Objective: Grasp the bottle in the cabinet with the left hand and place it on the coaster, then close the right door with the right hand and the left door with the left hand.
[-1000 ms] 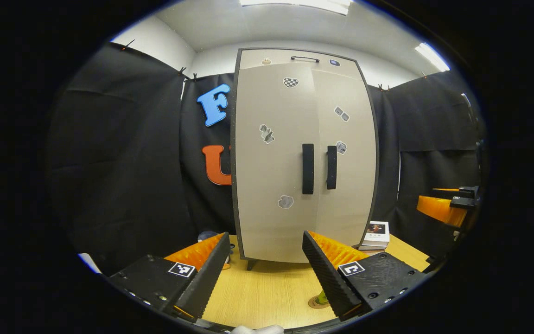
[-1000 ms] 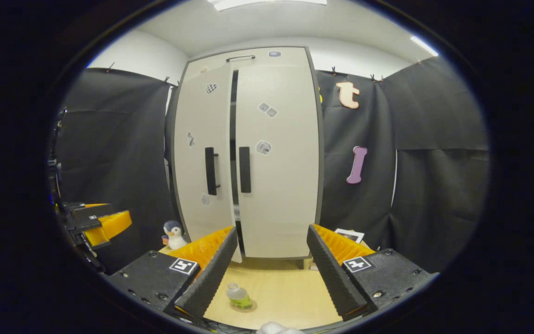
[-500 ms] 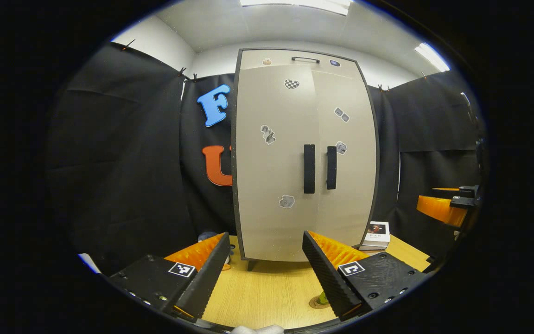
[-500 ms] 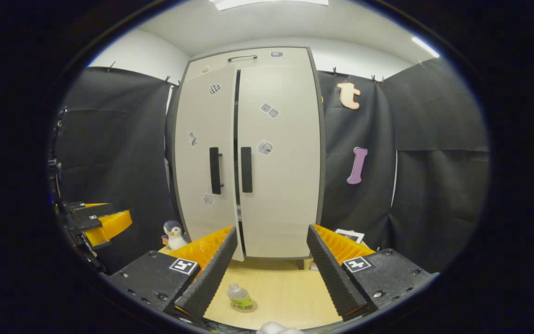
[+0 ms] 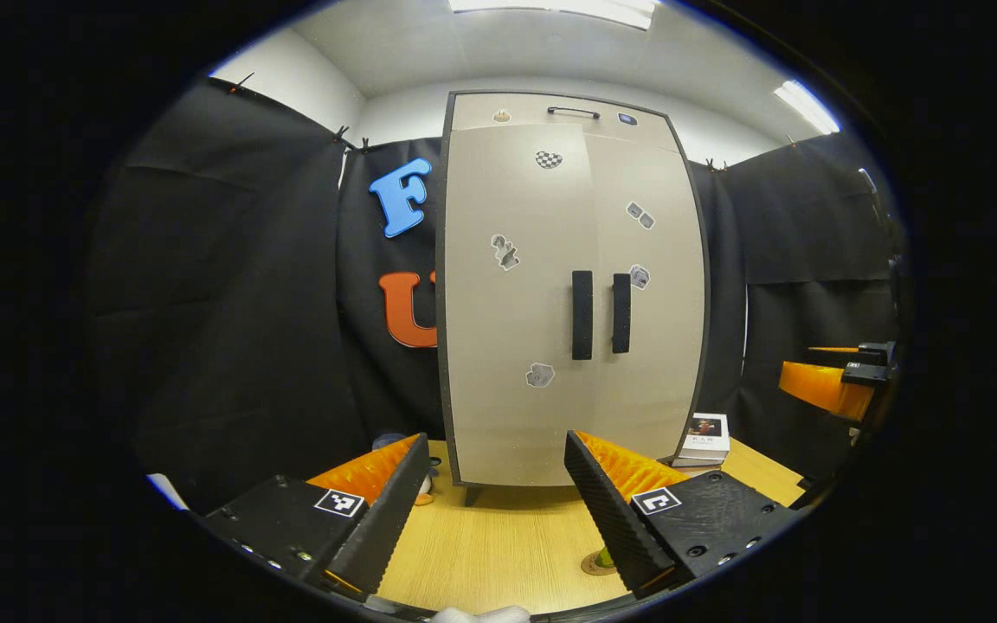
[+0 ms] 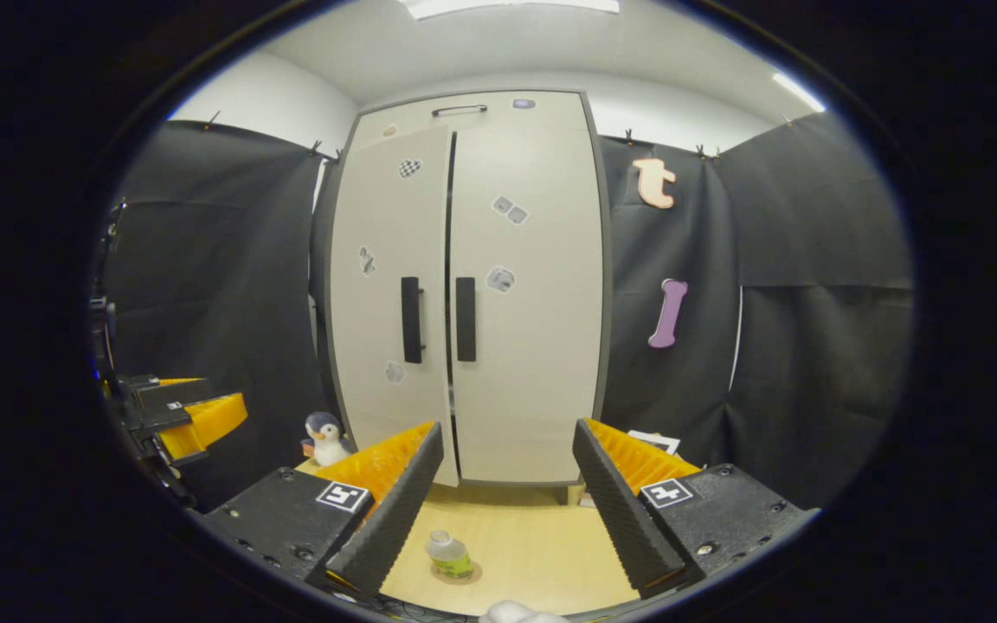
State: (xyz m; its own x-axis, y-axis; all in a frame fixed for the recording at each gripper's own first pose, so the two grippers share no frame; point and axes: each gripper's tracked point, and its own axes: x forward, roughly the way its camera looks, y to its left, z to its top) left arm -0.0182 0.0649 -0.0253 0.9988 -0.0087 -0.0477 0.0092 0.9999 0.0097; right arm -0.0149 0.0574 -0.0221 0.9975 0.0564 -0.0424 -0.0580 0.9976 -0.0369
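Pale wood grain runs across the table (image 6: 516, 528) at the bottom centre of the right gripper view, and on it a small bottle (image 6: 447, 554) of greenish liquid stands upright on a round coaster (image 6: 466, 573), low in the frame between that gripper's two fingers. In the left gripper view the coaster (image 5: 592, 565) peeks out at lower right of centre, just beside the right-hand finger, with only a sliver of the bottle above it (the finger hides the rest).

The cabinet (image 5: 568, 294) fills the centre of both views, tall and beige with a dark frame. Its left door (image 6: 386, 303) and right door (image 6: 529, 294) sit flush, a thin dark seam between them, their two black handles (image 5: 601, 313) side by side at mid height.

The left gripper (image 5: 498, 493) is spread wide with nothing between its fingers, held off from the cabinet above the table. The right gripper (image 6: 507, 484) is likewise wide apart and holds nothing.

A toy penguin (image 6: 324, 437) stands at lower left of the right gripper view, beside the cabinet's foot. A small book (image 5: 704, 435) lies at lower right of the left gripper view.
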